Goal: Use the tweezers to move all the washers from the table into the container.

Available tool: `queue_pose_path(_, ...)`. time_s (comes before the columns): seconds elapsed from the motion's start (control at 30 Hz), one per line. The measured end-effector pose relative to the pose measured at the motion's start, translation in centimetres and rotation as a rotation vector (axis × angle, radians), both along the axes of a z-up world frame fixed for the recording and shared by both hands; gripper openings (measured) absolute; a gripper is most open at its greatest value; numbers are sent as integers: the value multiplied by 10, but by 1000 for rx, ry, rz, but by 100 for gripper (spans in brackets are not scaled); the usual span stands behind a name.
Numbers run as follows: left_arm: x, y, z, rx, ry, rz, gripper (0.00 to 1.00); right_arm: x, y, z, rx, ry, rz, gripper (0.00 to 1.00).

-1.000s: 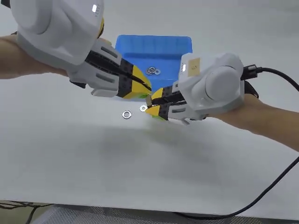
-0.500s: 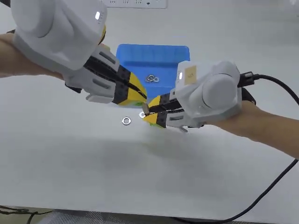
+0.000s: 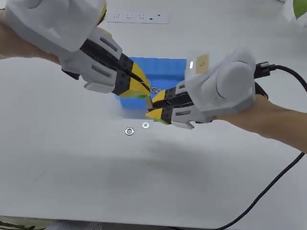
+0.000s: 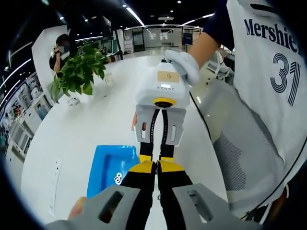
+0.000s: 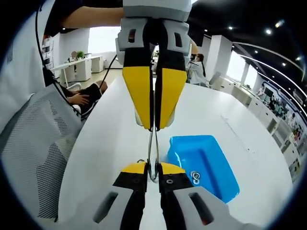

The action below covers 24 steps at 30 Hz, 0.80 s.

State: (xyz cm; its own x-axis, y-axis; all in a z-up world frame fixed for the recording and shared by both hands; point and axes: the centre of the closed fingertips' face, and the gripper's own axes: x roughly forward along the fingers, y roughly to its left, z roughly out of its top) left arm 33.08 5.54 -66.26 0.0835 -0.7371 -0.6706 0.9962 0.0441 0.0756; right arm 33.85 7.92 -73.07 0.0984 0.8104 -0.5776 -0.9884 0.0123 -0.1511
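My left gripper [image 3: 145, 91] and right gripper [image 3: 152, 109] meet tip to tip over the front edge of the blue container [image 3: 165, 68]. Both are shut on the thin metal tweezers [image 5: 152, 148]. In the right gripper view the left gripper [image 5: 153, 125] clamps their upper part and my own right gripper [image 5: 152, 168] holds their lower end. Two washers [image 3: 129, 131] lie on the white table just below the tips. A few washers [image 5: 195, 176] rest inside the container [image 5: 211, 158]. I cannot tell whether the tweezers carry a washer.
A black cable [image 3: 283, 76] trails from the right gripper across the table's right side. A white socket strip [image 3: 139, 18] lies behind the container. The table's near edge [image 3: 144, 224] runs along the bottom. A potted plant [image 4: 79, 72] stands farther off.
The two grippers, with the tweezers between them, have moved away from the table washers towards the container's front edge. The head camera has shifted too.
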Motion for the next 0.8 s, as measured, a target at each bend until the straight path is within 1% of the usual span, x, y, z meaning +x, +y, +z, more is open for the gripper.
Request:
queue_pose_path(0.13,6,-2,12,-12,-22,2,5,6,-2,9,9,-12,-14,10)
queue_pose_path(0.2,10,-2,17,-15,-30,3,5,11,-3,17,23,-17,-23,10)
queue_pose_path(0.27,16,-2,23,-19,-44,9,5,16,-3,22,26,-32,-29,10)
queue_pose_path(0.3,17,-2,24,-22,-44,10,5,19,-3,25,28,-37,-34,10)
queue_pose_path(0.47,31,-1,35,-35,-70,14,5,33,-2,35,41,-57,-44,10)
queue_pose_path(0.6,41,-2,38,-47,-68,20,5,42,-2,39,44,-68,-49,10)
queue_pose_path(0.67,44,-2,38,-49,-70,24,5,46,-2,39,43,-71,-49,10)
queue_pose_path(0.8,51,0,35,-53,-62,29,5,52,-2,37,37,-75,-44,10)
